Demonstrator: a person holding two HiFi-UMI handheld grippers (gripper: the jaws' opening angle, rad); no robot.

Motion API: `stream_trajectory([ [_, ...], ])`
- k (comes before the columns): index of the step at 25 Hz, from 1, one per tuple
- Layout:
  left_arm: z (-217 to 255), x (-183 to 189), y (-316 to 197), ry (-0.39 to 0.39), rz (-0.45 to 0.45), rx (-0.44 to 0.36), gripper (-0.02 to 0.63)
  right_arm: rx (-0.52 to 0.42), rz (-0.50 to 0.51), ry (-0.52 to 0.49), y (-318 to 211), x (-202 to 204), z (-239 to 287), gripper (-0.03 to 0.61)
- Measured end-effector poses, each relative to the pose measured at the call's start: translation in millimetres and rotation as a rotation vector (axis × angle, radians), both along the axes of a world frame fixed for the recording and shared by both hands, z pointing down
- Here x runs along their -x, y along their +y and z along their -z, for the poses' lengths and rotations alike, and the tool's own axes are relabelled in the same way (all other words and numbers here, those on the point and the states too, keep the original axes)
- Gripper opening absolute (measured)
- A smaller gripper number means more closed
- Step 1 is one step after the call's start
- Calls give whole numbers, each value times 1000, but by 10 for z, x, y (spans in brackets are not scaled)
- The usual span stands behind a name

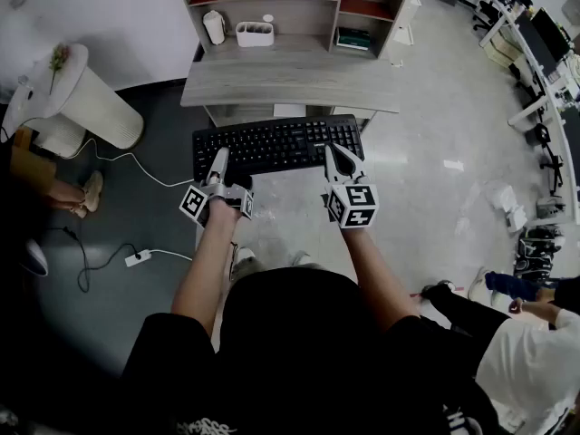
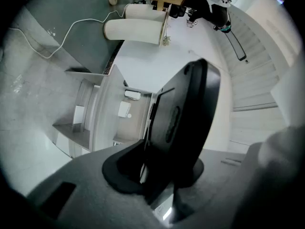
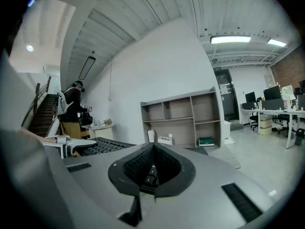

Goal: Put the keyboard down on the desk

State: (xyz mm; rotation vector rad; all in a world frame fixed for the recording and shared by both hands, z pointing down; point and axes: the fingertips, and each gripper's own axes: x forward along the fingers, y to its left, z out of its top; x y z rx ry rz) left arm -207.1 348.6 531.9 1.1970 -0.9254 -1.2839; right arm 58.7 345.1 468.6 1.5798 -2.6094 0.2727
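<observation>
A black keyboard [image 1: 276,145] hangs level in the air just in front of the grey desk [image 1: 290,84], its far edge close to the desk's front edge. My left gripper [image 1: 217,163] is shut on the keyboard's near left edge. My right gripper [image 1: 340,159] is shut on its near right edge. In the left gripper view the keyboard [image 2: 190,118] rises dark and edge-on out of the left gripper [image 2: 157,175]. In the right gripper view keys of the keyboard [image 3: 102,147] show at the left and deep between the jaws of the right gripper [image 3: 151,173].
The desk carries a shelf unit with a white bottle [image 1: 214,27], a white organiser box [image 1: 255,33] and green books [image 1: 353,39]. A white cylindrical stand [image 1: 91,102] and a power strip [image 1: 138,257] with cable lie at the left. A seated person [image 1: 535,333] is at the lower right.
</observation>
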Motion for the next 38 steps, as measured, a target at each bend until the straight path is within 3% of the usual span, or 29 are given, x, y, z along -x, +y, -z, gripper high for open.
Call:
stream_trajectory([
  [9,10,-325,132,1,2,-13,98,-3,37,-84,134,-272,16,12],
  [19,-90,-423,-41,20,-13,-17,98,8,38,-63,58,-295,-135,12],
  [30,-216,-316,-978,46,-47,-20,100,51,-9,-32,-817,-128,-282,12],
  [38,-116,37,-1924,92,-63,-33,100,65,-27,-9,-1728,291,-171,13],
])
